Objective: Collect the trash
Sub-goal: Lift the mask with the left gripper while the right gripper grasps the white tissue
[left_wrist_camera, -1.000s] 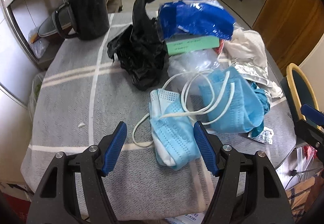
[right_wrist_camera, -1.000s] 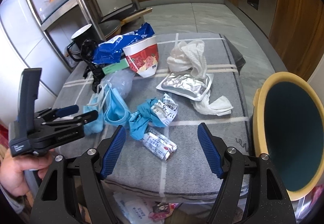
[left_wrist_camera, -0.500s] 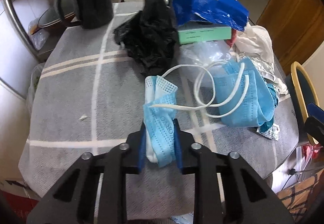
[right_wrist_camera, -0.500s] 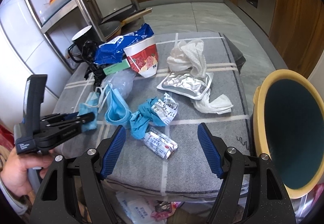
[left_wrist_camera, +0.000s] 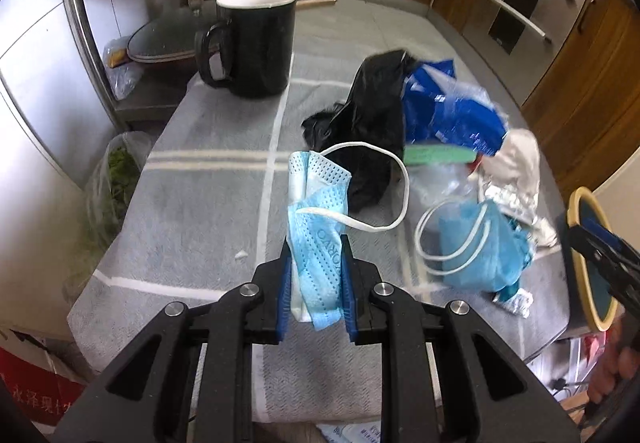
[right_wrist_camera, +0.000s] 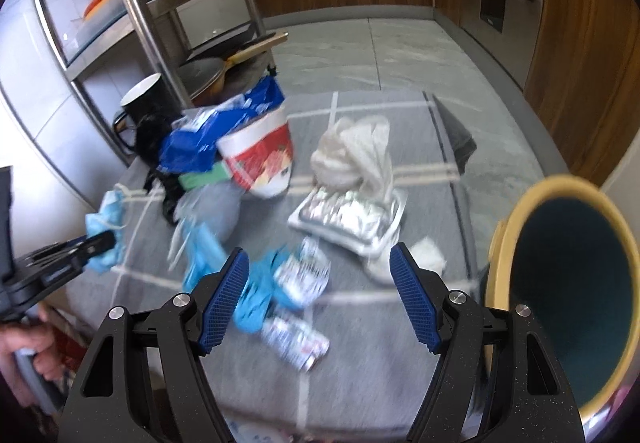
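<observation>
The blue face mask (left_wrist_camera: 316, 243) is now hanging clamped in the left tool (left_wrist_camera: 314, 295), whose jaws have just been closing on it, lifting clear of the surface (left_wrist_camera: 192, 203), so binning comes next, while the right tool (right_wrist_camera: 320, 299) is hovering apart.

Black claw (left_wrist_camera: 314, 291) frames, ribbed blue pads (right_wrist_camera: 414, 303), silver screws.

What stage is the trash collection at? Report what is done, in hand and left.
Done: nothing shows inside the yellow-rimmed dark bin.

In hand: the left gripper has just closed on a light blue pleated face mask, which looks lifted off the grey striped tablecloth.

Left: a second blue mask, black plastic bag, blue wrapper, red-and-white paper cup, foil tray and white tissues. The right gripper is open and empty.
</observation>
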The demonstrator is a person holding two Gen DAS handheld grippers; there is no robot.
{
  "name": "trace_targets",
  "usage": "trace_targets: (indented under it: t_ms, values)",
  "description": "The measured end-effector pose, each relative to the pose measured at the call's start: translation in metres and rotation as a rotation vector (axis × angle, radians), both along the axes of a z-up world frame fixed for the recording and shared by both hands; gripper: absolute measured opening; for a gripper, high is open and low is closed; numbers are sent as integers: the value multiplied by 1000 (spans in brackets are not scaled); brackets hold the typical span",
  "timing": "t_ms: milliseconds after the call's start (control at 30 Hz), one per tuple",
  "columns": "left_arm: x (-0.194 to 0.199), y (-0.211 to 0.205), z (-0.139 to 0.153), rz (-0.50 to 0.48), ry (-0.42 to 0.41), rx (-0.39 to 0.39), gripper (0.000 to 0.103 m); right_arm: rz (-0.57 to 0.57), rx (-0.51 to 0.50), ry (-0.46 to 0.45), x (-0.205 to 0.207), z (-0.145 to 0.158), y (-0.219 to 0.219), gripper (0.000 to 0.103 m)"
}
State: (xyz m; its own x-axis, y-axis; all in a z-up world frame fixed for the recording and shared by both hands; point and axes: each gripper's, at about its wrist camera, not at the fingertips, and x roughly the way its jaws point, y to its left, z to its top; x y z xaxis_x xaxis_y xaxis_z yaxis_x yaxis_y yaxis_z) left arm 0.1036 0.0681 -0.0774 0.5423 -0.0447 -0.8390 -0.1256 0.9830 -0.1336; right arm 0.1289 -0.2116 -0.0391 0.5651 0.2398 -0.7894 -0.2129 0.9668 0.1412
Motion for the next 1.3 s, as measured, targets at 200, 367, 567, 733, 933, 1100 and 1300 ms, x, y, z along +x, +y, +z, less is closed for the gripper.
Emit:
trace_targets:
  t_ms: [200, 367, 567, 733, 933, 1100, 1300]
  values:
    - [-8, -7, 17, -2, -62, -9, 20, -33, -43, -47, 52, 6, -11, 72]
    - [-6, -3, 20, 12, -107, -41, 20, -48, -59, -44, 84, -1, -22, 72]
    - [3, -7, 15, 9, -106, -48, 20, -34, -66, -15, 110, -21, -19, 72]
    - [8, -12, 14, -8, -113, -34, 20, -3, -61, 30, 120, -39, -8, 41]
    - [8, -12, 19, 1, -137, -50, 20, 12, -20, 41, 117, -40, -8, 13]
    - [3, -14, 31, 3, -185, -67, 20, 15, 36, -4, 105, -20, -12, 11]
    - [-3, -21, 49, -11, -249, -70, 20, 30, 44, -61, 87, 6, -14, 10]
